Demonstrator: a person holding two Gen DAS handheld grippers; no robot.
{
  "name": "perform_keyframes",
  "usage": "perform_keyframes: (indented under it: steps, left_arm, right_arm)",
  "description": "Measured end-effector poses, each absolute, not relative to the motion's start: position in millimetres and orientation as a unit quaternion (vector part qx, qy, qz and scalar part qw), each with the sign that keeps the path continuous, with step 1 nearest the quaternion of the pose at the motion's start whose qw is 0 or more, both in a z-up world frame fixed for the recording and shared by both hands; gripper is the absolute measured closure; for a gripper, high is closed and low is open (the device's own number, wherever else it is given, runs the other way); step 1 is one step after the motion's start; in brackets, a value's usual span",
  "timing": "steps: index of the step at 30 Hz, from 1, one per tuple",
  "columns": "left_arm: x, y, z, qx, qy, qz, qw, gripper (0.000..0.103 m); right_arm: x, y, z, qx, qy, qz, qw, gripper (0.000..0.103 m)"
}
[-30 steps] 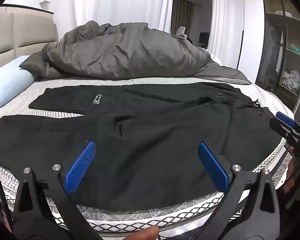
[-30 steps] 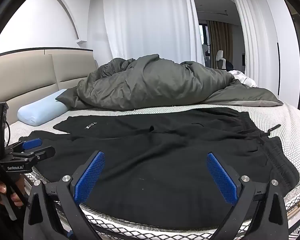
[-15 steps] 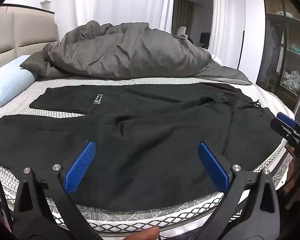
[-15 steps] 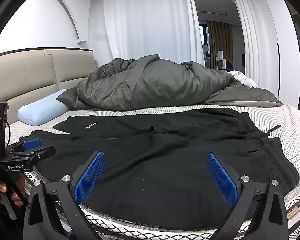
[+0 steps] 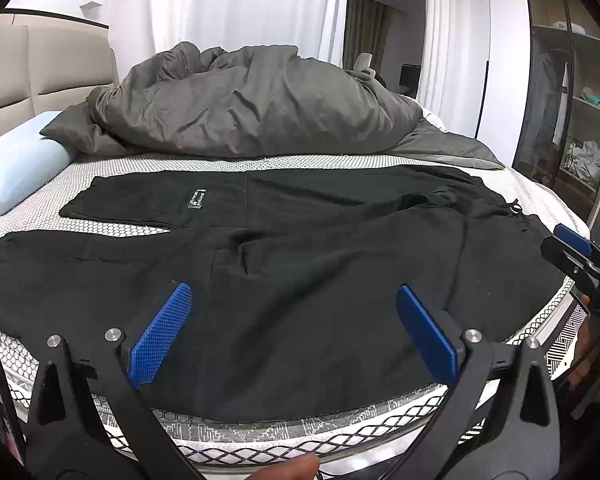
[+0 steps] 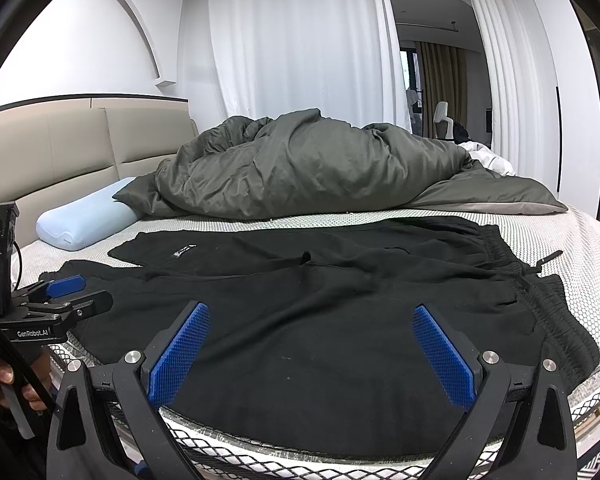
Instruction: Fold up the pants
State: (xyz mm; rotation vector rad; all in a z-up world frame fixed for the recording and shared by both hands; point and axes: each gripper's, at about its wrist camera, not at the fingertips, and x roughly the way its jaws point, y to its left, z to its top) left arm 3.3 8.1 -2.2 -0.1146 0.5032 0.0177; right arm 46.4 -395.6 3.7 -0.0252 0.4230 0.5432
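Black pants (image 5: 300, 280) lay spread flat along the bed's (image 5: 132, 162) near edge, waistband twd the right end. Grey duvet (image 5: 244, 108) heaped at far edge, blue pillow (image 5: 16, 160) by headboard, white curtains behind. I held left gripper (image 5: 292, 332) & right gripper (image 6: 312, 352) w/ jaws wide apart, nothing in them. Pants label unreadable.

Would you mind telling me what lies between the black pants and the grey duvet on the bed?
Only a bare strip of the white mattress separates the pants from the duvet; nothing sits on it. The right wrist view shows it best.
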Motion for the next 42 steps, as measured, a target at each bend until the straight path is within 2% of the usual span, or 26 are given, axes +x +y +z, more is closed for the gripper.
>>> perform_keyframes:
  steps: [42]
  left_arm:
    - [3.2, 9.8, -1.0, -0.053, 0.248, 0.008, 0.967, 0.001]
  right_arm:
    - [44.8, -394.3, 4.4, -0.012, 0.203, 0.266, 0.942, 0.000]
